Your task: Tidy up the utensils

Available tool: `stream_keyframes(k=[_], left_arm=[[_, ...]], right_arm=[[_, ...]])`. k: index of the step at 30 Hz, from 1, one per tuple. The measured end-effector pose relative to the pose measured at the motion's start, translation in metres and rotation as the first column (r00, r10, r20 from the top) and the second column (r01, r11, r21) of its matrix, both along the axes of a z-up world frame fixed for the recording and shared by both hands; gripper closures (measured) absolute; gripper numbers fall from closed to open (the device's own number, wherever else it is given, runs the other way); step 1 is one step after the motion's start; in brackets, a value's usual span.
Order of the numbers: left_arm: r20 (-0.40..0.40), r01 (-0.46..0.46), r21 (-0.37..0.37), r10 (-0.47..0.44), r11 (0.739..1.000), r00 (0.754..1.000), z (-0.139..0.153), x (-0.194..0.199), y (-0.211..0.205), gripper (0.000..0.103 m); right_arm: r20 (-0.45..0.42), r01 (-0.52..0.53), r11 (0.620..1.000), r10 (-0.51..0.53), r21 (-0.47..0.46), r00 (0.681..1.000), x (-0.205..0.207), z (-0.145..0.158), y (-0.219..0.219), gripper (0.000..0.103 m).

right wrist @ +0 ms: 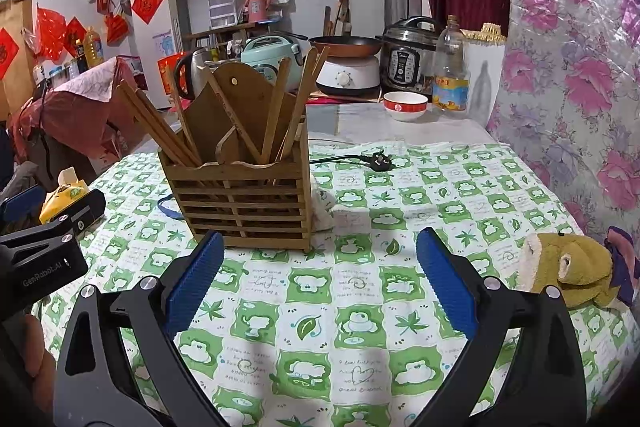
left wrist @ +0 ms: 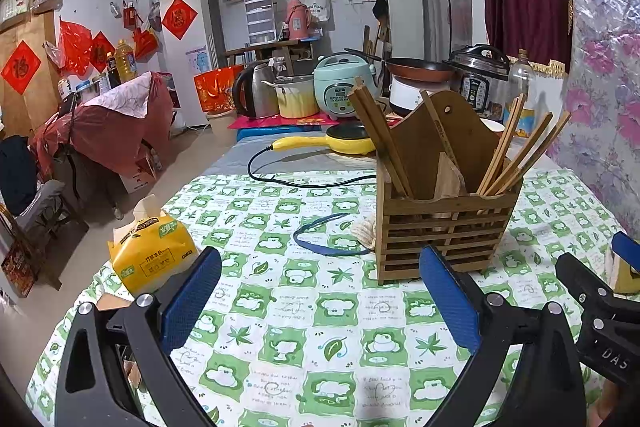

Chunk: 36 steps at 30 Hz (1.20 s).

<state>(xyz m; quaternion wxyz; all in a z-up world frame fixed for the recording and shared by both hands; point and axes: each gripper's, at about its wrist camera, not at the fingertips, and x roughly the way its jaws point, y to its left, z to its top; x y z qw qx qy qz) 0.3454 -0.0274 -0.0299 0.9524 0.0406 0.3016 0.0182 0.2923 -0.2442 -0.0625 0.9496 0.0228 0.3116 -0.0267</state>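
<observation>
A slatted wooden utensil holder (left wrist: 444, 227) stands on the green-and-white tablecloth (left wrist: 304, 339). Several wooden chopsticks (left wrist: 380, 139) lean in its left and right compartments. It also shows in the right wrist view (right wrist: 244, 203) with its chopsticks (right wrist: 160, 123). My left gripper (left wrist: 320, 303) is open and empty, just short of the holder. My right gripper (right wrist: 320, 287) is open and empty, in front of the holder and a little to its right. The right gripper also shows at the left wrist view's right edge (left wrist: 604, 291); the left gripper shows at the right wrist view's left edge (right wrist: 52, 227).
A yellow tissue pack (left wrist: 152, 255) lies at the table's left edge. A blue band (left wrist: 328, 239) and a cloth (right wrist: 324, 207) lie by the holder. A black cord and plug (right wrist: 378, 159), a bowl (right wrist: 405, 105), a bottle (right wrist: 451, 71), cookers (right wrist: 408, 55) and a plush toy (right wrist: 568, 269) are around.
</observation>
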Motion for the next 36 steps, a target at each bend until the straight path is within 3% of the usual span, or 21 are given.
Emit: stream_keyframes(k=[36], left_arm=[[-0.017,0.019,0.016,-0.019,1.0,1.0,-0.0073,-0.0031,-0.0002,0.006]], right_arm=[[0.001,0.001,1.0,-0.001,-0.002,1.0,-0.0006,-0.0006,0.0015,0.009]])
